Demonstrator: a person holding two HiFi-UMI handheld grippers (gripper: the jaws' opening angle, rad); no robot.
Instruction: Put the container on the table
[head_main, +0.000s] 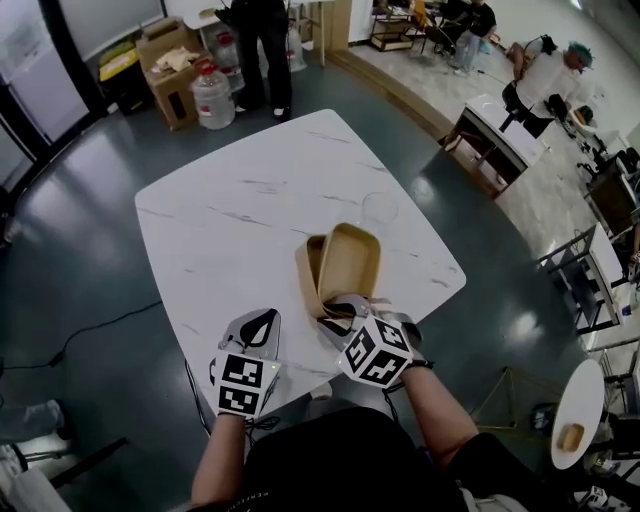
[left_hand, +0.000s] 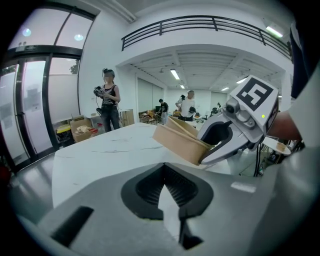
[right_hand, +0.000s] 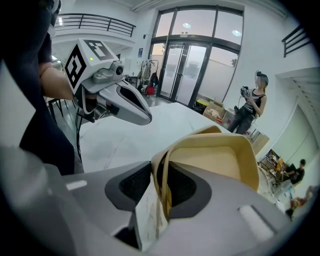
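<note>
A brown paper container (head_main: 345, 262) hangs tilted just above the white marble table (head_main: 240, 220), near its front edge. My right gripper (head_main: 340, 308) is shut on the container's near rim; in the right gripper view the rim (right_hand: 162, 165) sits between the jaws and the cream inside (right_hand: 220, 160) faces the camera. The left gripper view shows the container (left_hand: 177, 140) from the side with the right gripper (left_hand: 210, 154) clamped on it. My left gripper (head_main: 265, 320) hovers to the left of the container, apart from it, jaws together and holding nothing; it also shows in the right gripper view (right_hand: 145, 117).
A clear round lid or cup (head_main: 380, 208) lies on the table beyond the container. On the floor past the far edge are cardboard boxes (head_main: 170, 65) and a water jug (head_main: 212, 95), with a person (head_main: 262, 50) beside them. More tables stand at the right (head_main: 495, 135).
</note>
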